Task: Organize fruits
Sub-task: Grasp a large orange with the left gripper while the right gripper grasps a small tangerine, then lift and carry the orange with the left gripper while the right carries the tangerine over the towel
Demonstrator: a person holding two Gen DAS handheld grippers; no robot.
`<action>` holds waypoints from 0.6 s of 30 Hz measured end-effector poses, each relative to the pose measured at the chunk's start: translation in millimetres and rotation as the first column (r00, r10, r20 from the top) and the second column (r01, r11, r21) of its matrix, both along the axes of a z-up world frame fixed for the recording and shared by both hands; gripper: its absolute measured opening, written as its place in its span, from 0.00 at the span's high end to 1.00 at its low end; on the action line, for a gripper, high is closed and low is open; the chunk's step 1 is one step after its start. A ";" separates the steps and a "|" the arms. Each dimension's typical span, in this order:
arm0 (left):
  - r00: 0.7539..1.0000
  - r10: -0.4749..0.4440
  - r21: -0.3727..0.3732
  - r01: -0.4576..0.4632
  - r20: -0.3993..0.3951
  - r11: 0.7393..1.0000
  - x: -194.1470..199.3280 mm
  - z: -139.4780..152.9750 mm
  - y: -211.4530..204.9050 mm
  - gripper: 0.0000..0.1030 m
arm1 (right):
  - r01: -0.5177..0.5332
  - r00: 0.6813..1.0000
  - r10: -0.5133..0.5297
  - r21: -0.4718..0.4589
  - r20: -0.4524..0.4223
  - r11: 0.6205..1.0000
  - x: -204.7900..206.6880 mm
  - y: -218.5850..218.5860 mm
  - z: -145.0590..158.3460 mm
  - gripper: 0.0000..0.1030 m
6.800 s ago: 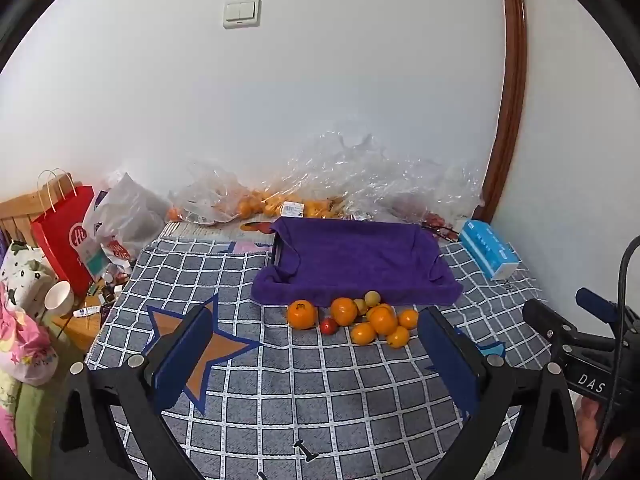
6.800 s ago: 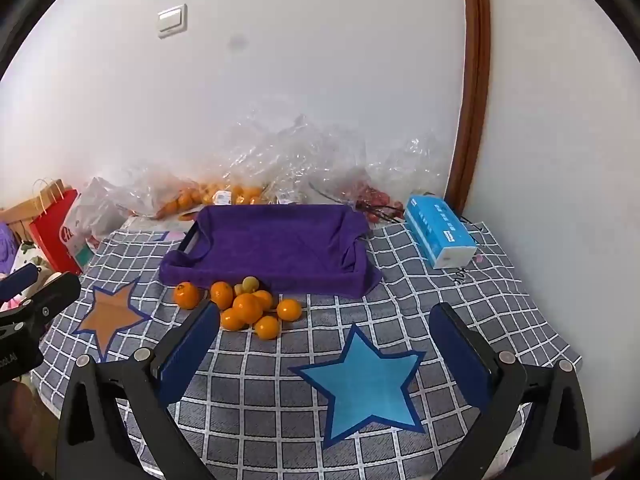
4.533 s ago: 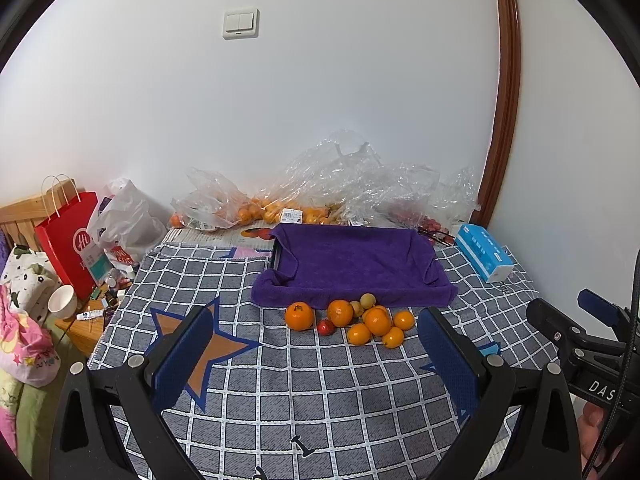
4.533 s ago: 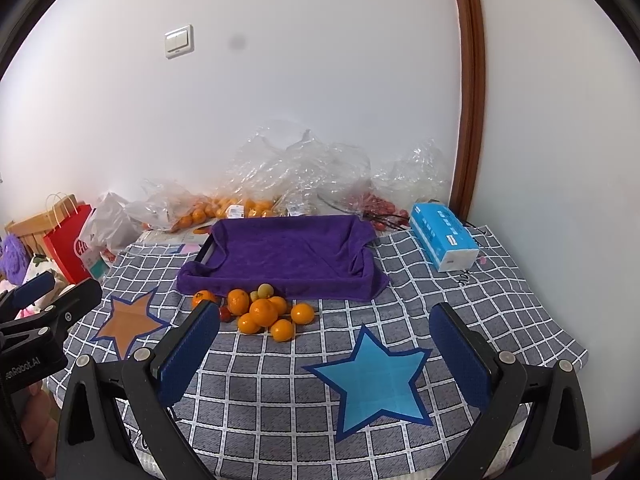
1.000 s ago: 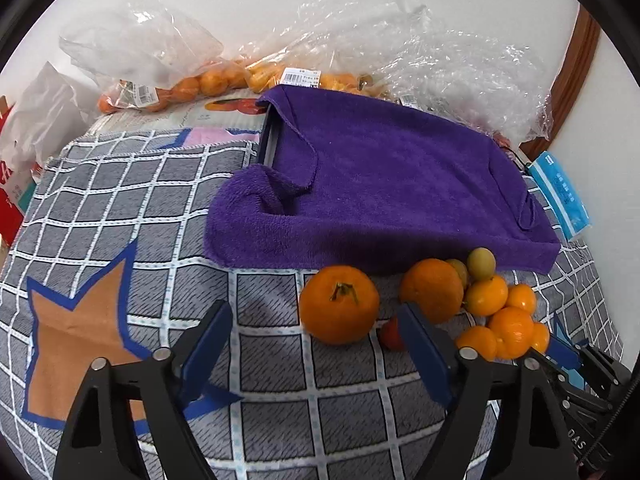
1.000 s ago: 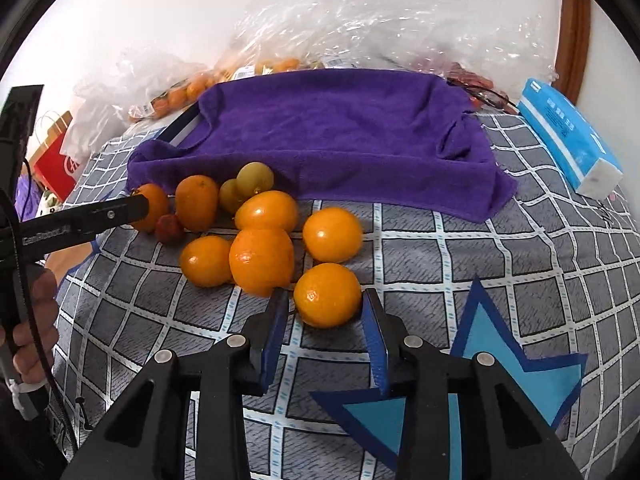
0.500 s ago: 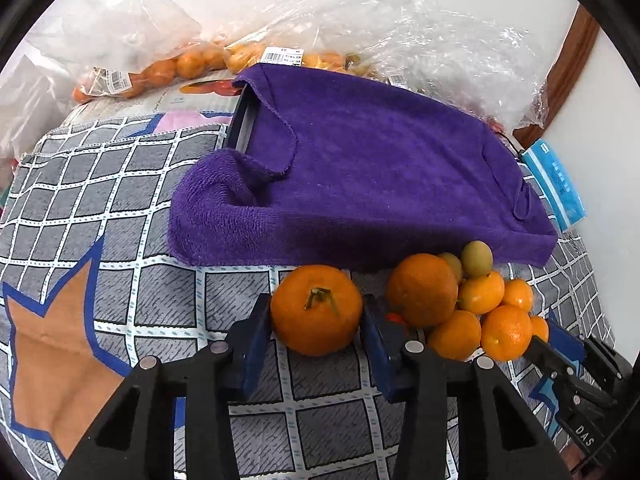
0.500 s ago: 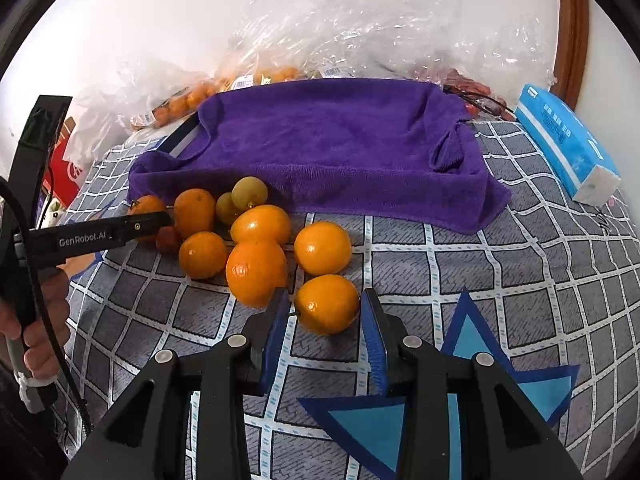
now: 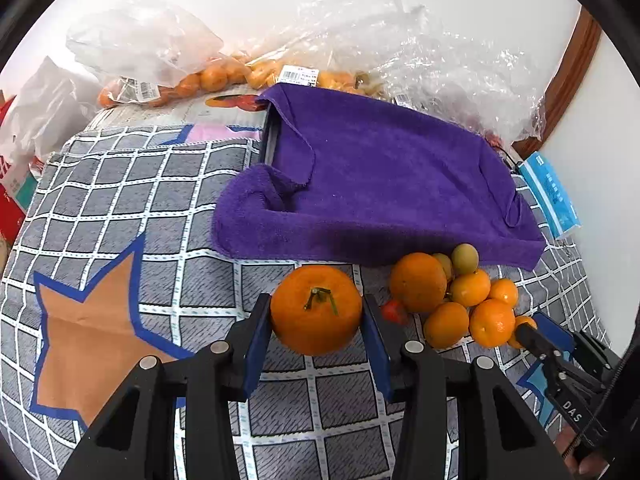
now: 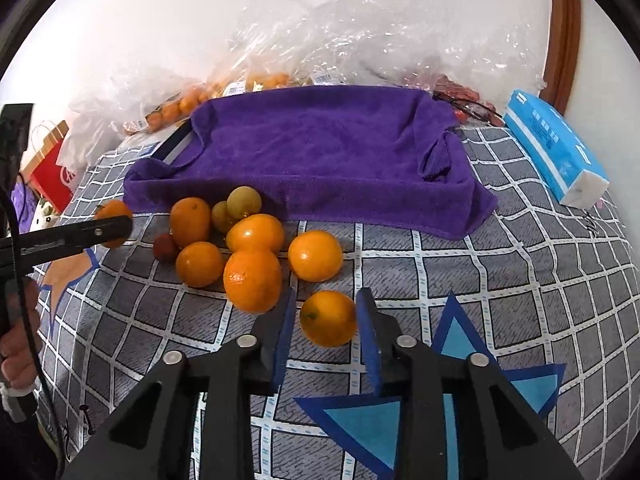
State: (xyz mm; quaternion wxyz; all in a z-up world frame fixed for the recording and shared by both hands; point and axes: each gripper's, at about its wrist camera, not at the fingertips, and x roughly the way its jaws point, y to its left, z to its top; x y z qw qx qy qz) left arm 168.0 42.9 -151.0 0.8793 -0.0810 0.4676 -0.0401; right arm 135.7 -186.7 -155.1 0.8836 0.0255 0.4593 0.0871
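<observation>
Left tongs (image 9: 316, 330) gripped the stemmed orange (image 9: 316, 310). Right tongs (image 10: 326, 334) were opening, a small orange (image 10: 328, 317) between them; the purple towel (image 10: 320, 152) lay beyond.

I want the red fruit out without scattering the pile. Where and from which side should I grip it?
Probably pinch the small red fruit across its near and far sides, coming from its left: oranges crowd its right, bare cloth lies left.

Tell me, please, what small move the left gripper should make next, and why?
Probably lift the large stemmed orange and carry it over the purple towel-lined tray. The left gripper already clamps it on both sides, the tray is empty, and the other fruit lies clear to the right.
</observation>
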 end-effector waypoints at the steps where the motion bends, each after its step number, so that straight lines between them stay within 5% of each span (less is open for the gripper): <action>1: 1.000 0.002 -0.001 -0.002 0.002 1.000 -1.1 1.0 0.9 0.60 | 0.001 1.000 -0.001 0.001 -0.001 1.000 1.1 -0.6 -1.0 0.62; 8: 1.000 -0.004 -0.008 0.004 0.005 1.000 -2.6 3.8 1.3 0.60 | 0.010 0.999 -0.009 0.016 -0.035 1.000 5.2 -2.8 -13.2 0.69; 18: 0.998 -0.020 -0.019 0.021 0.059 1.000 -2.4 20.9 -1.0 0.60 | 0.000 1.000 0.000 0.011 0.023 1.000 -4.1 -0.1 20.9 0.69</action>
